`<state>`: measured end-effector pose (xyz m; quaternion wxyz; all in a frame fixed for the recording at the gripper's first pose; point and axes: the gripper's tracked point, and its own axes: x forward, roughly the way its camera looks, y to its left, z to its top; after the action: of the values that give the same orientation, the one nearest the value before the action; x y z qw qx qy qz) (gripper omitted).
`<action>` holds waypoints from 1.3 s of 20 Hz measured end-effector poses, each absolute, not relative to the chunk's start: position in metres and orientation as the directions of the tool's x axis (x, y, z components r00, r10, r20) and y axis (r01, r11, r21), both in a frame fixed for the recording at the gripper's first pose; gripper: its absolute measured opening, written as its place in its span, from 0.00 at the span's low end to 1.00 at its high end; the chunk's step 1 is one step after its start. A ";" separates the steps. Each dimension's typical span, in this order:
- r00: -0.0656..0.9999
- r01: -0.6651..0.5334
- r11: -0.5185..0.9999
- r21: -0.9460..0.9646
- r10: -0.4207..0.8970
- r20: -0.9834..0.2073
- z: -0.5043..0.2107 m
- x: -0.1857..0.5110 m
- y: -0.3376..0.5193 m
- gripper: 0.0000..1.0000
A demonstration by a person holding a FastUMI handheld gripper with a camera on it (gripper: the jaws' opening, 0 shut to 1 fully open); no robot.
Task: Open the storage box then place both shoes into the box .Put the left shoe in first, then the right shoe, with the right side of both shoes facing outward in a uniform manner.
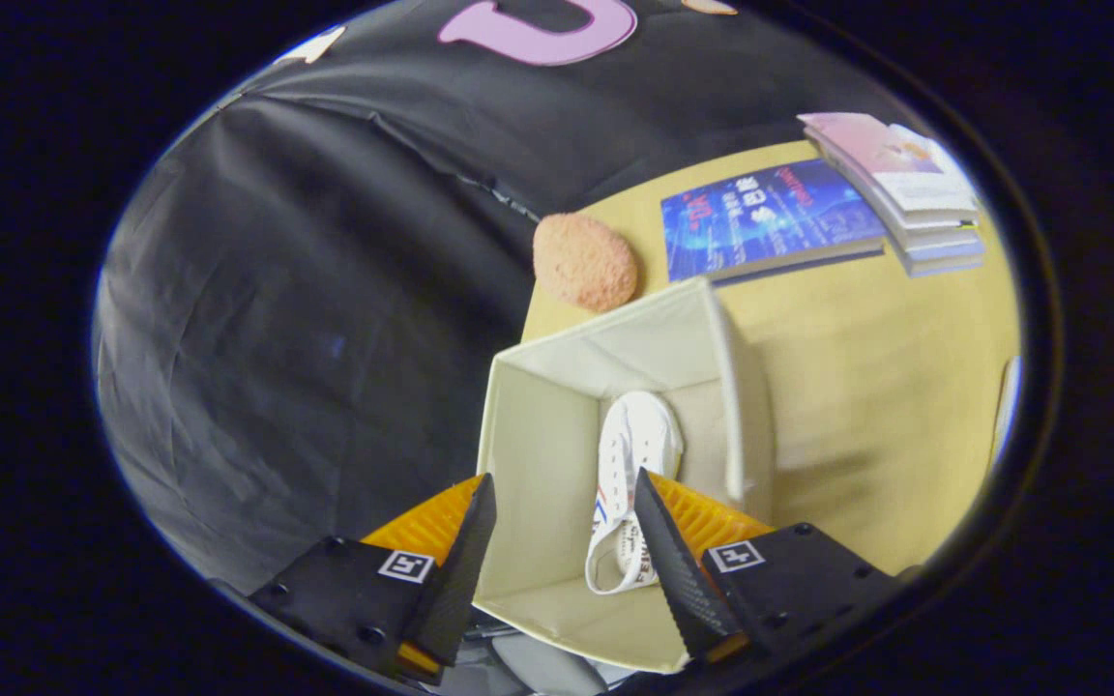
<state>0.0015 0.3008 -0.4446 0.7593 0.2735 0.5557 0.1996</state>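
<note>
Pale yellow wooden bench (866, 406) carries everything in this booth, with black cloth hanging as the wall behind it. Nearest are the tongs (565, 527), held above the cream fabric storage box (538, 454) with their fingers spread wide and nothing between them but the view down into the box — open, gripping nothing.

That box stands open-topped, its walls upright. Inside it lies one white canvas lace-up shoe (630, 483), close to the wall on the bench side and stretched along it; the half of the box floor toward the cloth wall is bare. By the task's order this would be the left shoe, though which foot it is cannot be told from here. The second shoe would then be the one to fetch.

The risk lies in the soft walls: a finger catching the box rim on the way out could tip or drag the box and shift the shoe, spoiling the matched facing.

Just beyond the box sits a rough orange-pink oval sponge (584, 261). Farther past the box lies a blue glossy paperback book (770, 220), and beside that, farthest from the box, a small stack of pale-covered books (905, 188).
</note>
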 end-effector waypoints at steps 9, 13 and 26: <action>0.476 0.181 0.827 0.533 0.400 -0.783 -0.449 0.027 0.102 0.87; 0.454 0.272 0.868 0.415 0.264 -0.851 -0.483 -0.006 0.006 0.87; 0.296 0.450 0.873 0.186 0.051 -0.954 -0.576 -0.104 -0.136 0.88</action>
<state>-0.1038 -0.1359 -0.5762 0.7754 0.2163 0.5792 -0.1287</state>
